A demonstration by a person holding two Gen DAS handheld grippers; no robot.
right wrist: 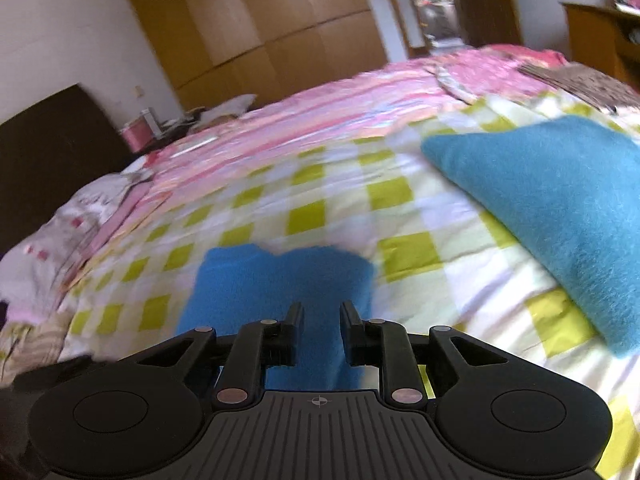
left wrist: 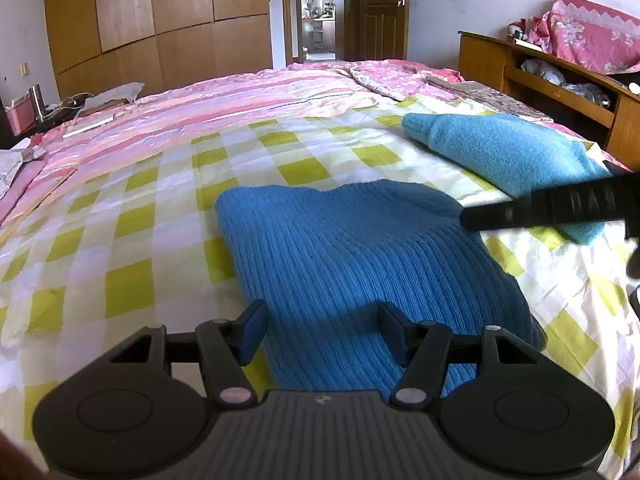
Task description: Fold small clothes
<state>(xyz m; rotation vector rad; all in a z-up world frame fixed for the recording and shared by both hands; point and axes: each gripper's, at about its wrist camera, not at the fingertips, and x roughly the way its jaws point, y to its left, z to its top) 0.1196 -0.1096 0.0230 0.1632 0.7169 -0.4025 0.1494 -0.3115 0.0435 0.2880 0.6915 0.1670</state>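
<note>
The folded dark blue ribbed knit garment lies flat on the yellow-and-white checked sheet, directly ahead of both grippers. The left gripper is spread wide above the garment's near edge, gripping nothing. The right gripper is partly open, holding nothing; a lighter blue fleece item lies near, right of it.

No readable text, brand, number or label anywhere; small embossed emblem on left gripper body behind fingers, form unclear; crosshair mark on right gripper body behind fingers, no letters; raised marks on black bar ahead and right of left fingers stayed blurred, illegible.
</note>
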